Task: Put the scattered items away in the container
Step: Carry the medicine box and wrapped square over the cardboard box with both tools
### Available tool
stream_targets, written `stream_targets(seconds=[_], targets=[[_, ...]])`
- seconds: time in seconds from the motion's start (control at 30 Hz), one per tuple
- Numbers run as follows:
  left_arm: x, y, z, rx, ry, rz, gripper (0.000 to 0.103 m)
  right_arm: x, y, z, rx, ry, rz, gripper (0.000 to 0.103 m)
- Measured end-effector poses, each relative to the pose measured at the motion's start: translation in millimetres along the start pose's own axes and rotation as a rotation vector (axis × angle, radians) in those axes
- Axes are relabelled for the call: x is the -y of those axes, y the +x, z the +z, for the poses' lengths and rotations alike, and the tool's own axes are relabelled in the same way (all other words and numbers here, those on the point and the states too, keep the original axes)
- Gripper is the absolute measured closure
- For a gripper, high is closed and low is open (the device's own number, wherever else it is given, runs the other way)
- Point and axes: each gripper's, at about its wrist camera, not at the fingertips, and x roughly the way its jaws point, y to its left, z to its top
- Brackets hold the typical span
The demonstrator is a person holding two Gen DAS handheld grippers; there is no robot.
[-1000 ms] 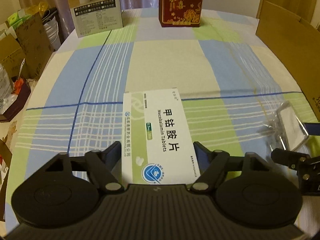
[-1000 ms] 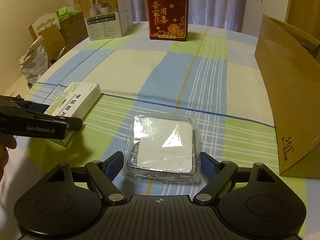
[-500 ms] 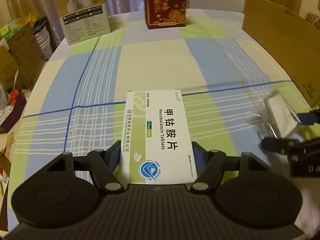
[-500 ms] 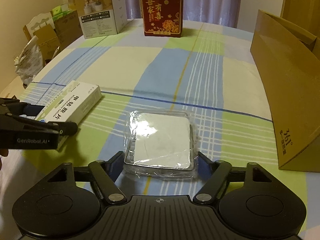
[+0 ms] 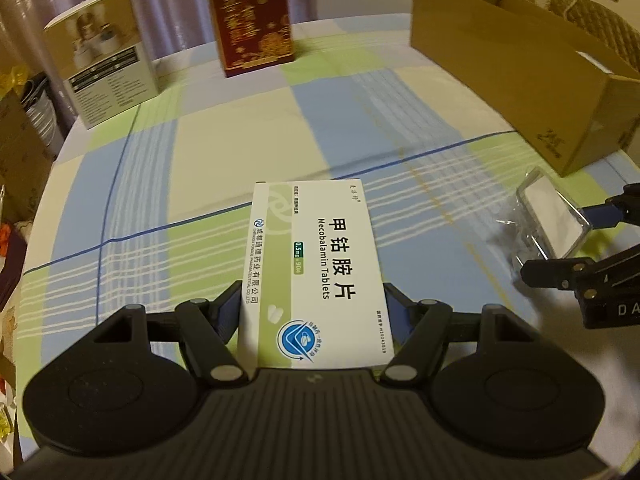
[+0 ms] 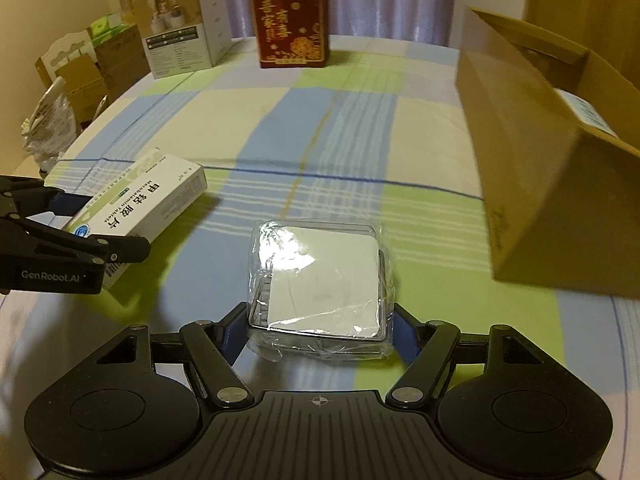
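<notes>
Two loose items are in hand, one per gripper. The left gripper (image 5: 312,312) is clamped on the sides of one white-and-green cardboard medicine box (image 5: 316,264), printed "Mecobalamin Tablets", "0.5mg" and Chinese characters, its long axis pointing toward 12 o'clock in the left wrist view. The right gripper (image 6: 318,330) is closed against both sides of one clear plastic-wrapped square case with a white face (image 6: 320,280); no writing is legible on it. In the right wrist view the left tool sits at 9 o'clock and reads "GenRobot.AI". One open brown cardboard carton (image 6: 552,184), the container, stands at 2 o'clock on the checked blue, green and cream tablecloth (image 6: 340,128); a pale label shows on an inner flap, and its contents cannot be made out. Printing on its near wall is blurred. Two upright boxes stand at the far edge: one dark red gift box with gold Chinese characters (image 6: 290,20) at 12 o'clock, and one white-and-tan product box with a small-print panel (image 6: 180,24) at 11 o'clock, its text too small to read.
</notes>
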Motion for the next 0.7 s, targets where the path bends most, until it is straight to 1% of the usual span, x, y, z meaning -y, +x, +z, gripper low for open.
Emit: stream_targets(seconds=[0.23, 0.4, 0.53, 0.7], targets=[[27.0, -19.0, -7.7, 0.013, 0.059, -0.019, 0.035, 14.6, -26.6, -17.4, 0.007, 0.037, -0.026, 0.029], [50.9, -33.9, -17.2, 0.013, 0.095, -0.042, 0.035, 21.4, -46.9, -21.4, 0.028, 0.05, -0.041, 0.029], [67.5, -48.9, -20.2, 0.028, 0.104, -0.055, 0.035, 26.2, -67.4, -23.2, 0.053, 0.064, -0.048, 0.029], [86.5, -72.8, -13.9, 0.058, 0.097, -0.065, 0.035, 31.8, -93.4, -25.6, 0.088, 0.084, -0.059, 0.029]])
